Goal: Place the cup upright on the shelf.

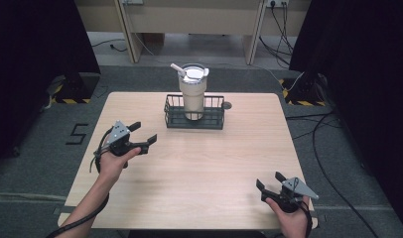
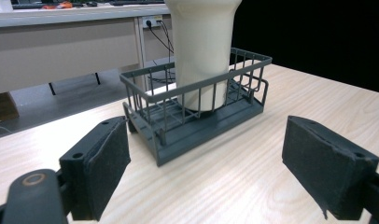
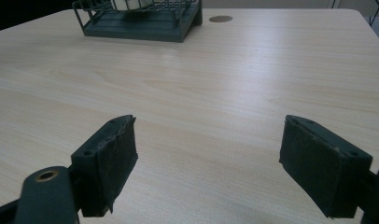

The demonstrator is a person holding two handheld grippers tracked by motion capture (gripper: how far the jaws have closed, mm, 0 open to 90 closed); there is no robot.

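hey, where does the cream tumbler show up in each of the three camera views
High view: the tumbler stands upright in the wire basket, top centre, at the table's far edge.
Left gripper view: top centre, its cream body rises out of the basket, top cut off.
Right gripper view: a sliver of its base at the top edge, left of centre.
Shared landmark: the dark wire basket.

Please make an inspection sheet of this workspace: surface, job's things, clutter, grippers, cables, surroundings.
Surface: wooden table, with a small round dark disc.
Job's things: cream tumbler with lid and straw upright in dark wire basket.
Clutter: nothing seen.
Grippers: left hand-held gripper open, nearer the basket; right hand-held gripper open, near the front edge.
Cables: black cables on the floor at right.
Surroundings: grey carpet, black curtains, desk behind.
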